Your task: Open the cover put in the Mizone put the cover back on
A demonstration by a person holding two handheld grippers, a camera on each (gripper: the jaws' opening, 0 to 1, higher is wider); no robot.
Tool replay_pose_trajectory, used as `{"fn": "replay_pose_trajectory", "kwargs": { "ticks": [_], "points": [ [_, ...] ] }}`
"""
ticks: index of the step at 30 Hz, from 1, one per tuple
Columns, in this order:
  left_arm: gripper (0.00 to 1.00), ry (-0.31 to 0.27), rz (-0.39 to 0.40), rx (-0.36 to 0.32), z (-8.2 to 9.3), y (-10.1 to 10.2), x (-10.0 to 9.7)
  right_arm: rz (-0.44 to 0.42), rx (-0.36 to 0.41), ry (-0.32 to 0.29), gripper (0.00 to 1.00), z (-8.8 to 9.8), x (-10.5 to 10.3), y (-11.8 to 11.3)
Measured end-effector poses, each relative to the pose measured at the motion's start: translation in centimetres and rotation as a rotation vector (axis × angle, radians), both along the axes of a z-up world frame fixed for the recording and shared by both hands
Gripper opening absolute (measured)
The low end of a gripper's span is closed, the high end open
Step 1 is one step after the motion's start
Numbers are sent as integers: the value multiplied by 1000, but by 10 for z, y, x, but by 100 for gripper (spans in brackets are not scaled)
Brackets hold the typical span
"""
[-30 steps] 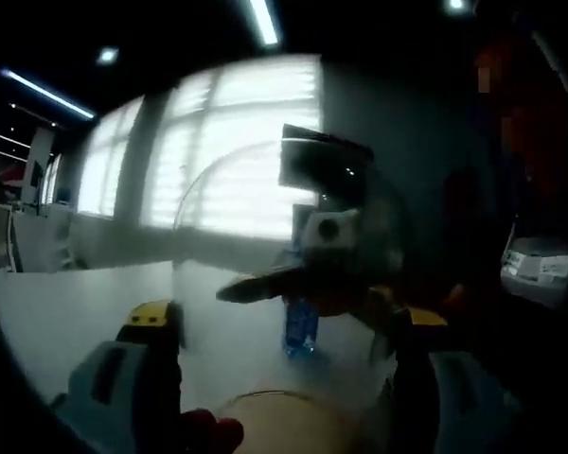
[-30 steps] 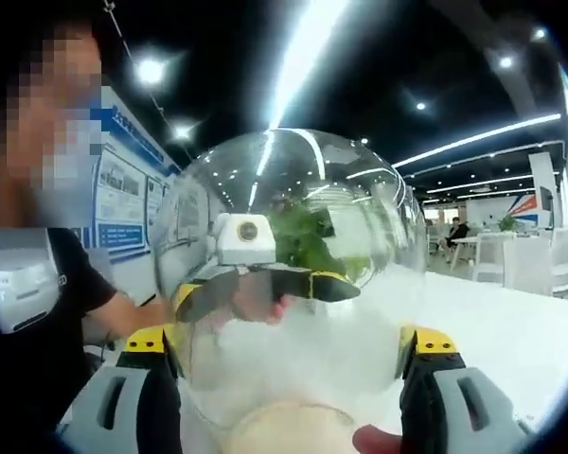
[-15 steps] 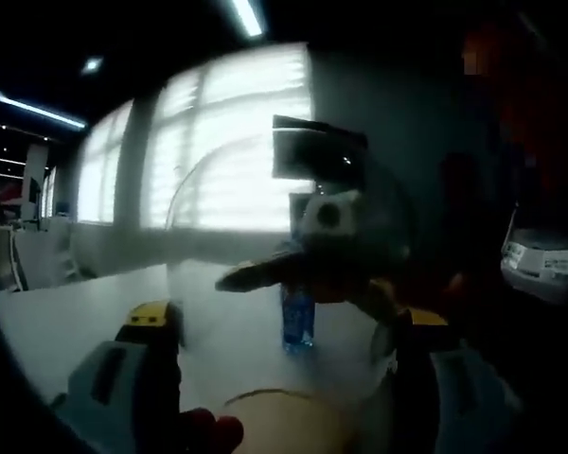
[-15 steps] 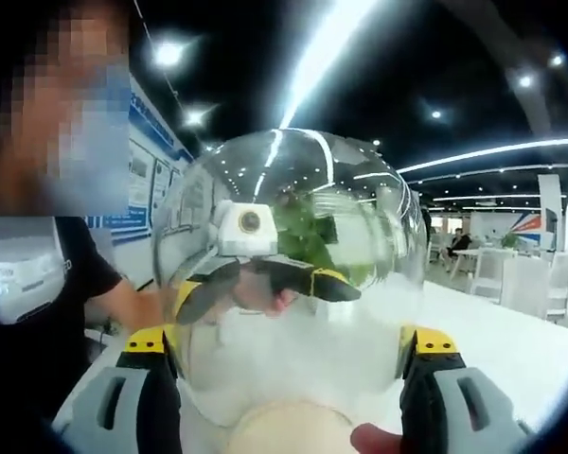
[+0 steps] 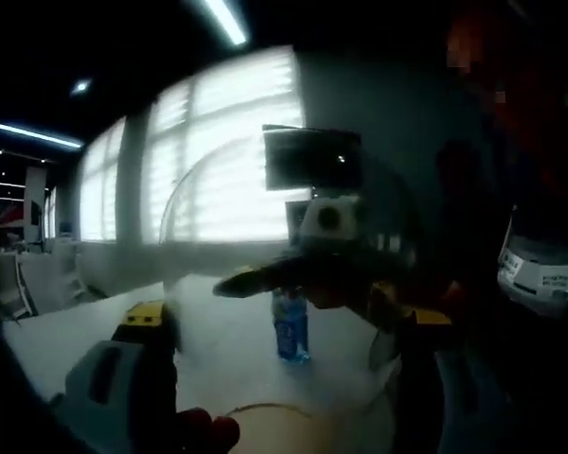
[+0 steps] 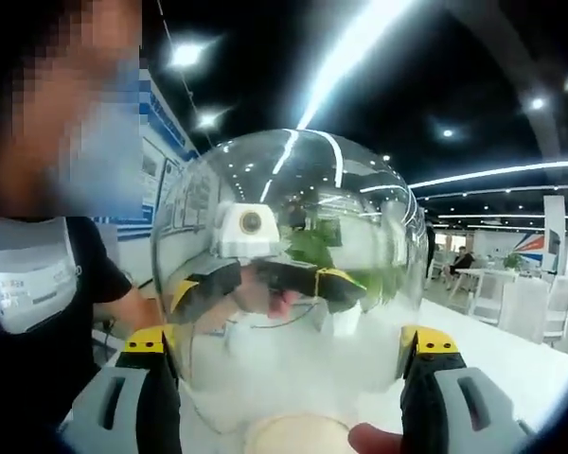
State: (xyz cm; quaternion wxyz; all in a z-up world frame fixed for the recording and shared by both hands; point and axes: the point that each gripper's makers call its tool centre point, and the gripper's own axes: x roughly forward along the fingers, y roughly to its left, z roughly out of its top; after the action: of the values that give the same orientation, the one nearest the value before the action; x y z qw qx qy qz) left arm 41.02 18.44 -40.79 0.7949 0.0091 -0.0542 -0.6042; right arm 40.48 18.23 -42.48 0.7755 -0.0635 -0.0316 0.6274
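A clear glass dome cover (image 6: pixel 293 274) is held up in the air between both grippers. My right gripper (image 6: pixel 286 339) is shut on it, with a jaw on each side of the glass. The left gripper (image 6: pixel 265 274) shows through the dome from the far side. My left gripper (image 5: pixel 284 317) is shut on the same dome (image 5: pixel 265 236), and through the glass I see the right gripper (image 5: pixel 322 270). The blue Mizone bottle (image 5: pixel 290 328) stands upright on the white table (image 5: pixel 85 326), beyond the dome. A pale round piece (image 5: pixel 284 426) sits at the dome's near end.
A person in a black shirt (image 6: pixel 38 312) stands close on the left of the right gripper view. Bright windows (image 5: pixel 199 161) lie behind the table. White chairs and tables (image 6: pixel 511 293) stand further off.
Both views have tilted a little with the hands. The dome stays held between both grippers, and the bottle stays standing on the table.
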Motion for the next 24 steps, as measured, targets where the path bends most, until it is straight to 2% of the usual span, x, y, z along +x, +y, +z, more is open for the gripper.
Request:
{"fn": "replay_pose_trajectory", "kwargs": {
  "ticks": [4, 7, 24],
  "points": [
    [84, -5, 1, 5, 3, -1, -6, 4, -7, -6, 91, 3, -6, -1],
    [84, 20, -2, 1, 1, -2, -9, 6, -9, 24, 91, 1, -10, -1],
    [84, 129, 24, 10, -35, 3, -7, 31, -43, 126, 90, -36, -11, 4]
  ]
}}
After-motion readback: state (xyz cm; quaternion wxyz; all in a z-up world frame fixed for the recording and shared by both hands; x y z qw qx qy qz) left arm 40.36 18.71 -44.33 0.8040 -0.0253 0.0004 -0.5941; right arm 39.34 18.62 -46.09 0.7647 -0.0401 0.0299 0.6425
